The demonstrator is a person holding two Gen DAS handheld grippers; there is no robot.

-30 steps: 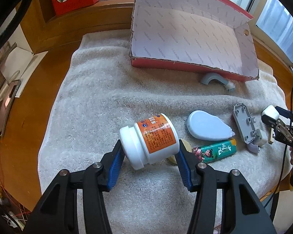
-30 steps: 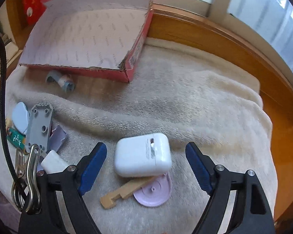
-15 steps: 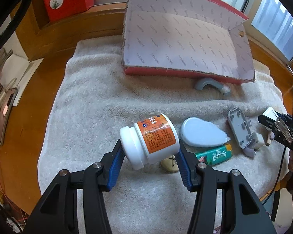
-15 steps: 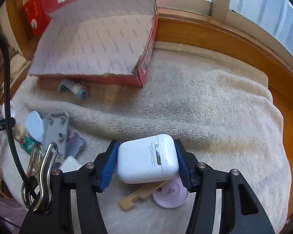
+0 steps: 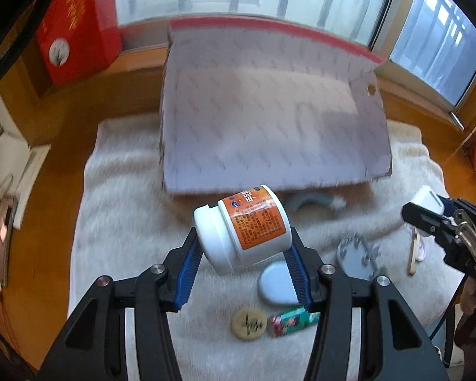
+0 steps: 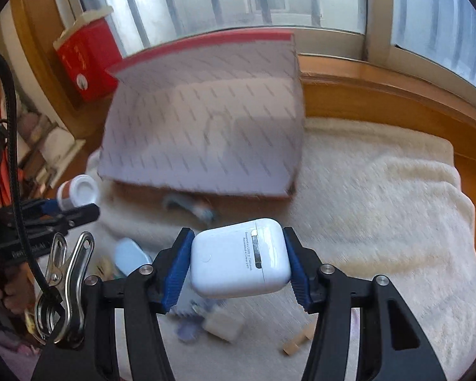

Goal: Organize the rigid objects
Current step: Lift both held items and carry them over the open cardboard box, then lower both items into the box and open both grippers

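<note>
We see a big white towel (image 5: pixel 120 222) on the bench, with a red box (image 5: pixel 269 120) on it. Our left gripper (image 5: pixel 242 265) has its jaws tight on a white jar (image 5: pixel 242 223), up off the towel. Our right gripper (image 6: pixel 239 265) squeezes a white case (image 6: pixel 239 255), also lifted.

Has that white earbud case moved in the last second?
Yes. The white earbud case, then lying on the towel, is now gripped in the right claw, lifted off it and nearer the red box.
</note>
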